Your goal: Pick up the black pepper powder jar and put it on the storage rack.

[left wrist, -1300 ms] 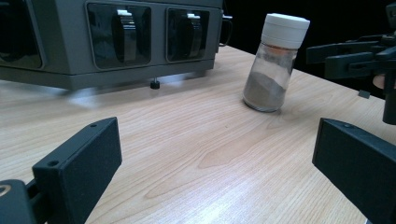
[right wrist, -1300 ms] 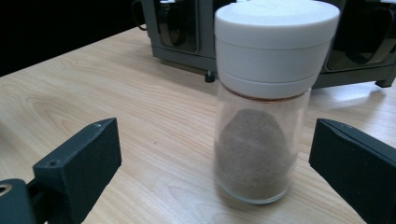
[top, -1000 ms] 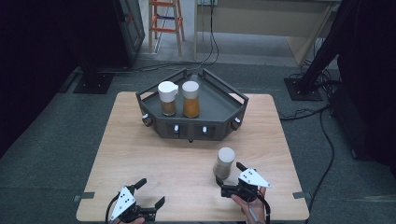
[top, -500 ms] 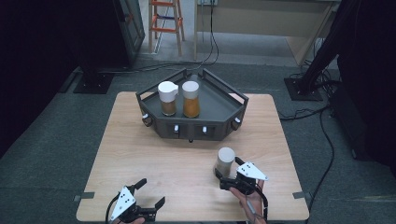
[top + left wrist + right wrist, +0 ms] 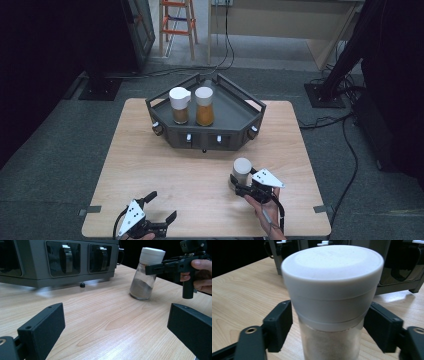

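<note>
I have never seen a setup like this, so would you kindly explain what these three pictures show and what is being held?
There is no robot here: a person holds a hand-held gripper in each hand at a wooden table. The high view looks down from above the person's side. The other two pictures come from cameras riding on each gripper, looking along its two black fingers.

On the table stands a dark grey rack holding two white-capped jars with brownish contents. Nearer the person stands a third jar with a white cap and greyish powder. The right gripper has a finger on each side of that jar just below its cap; whether they already press it is unclear. The left gripper is open and holds nothing.
</note>
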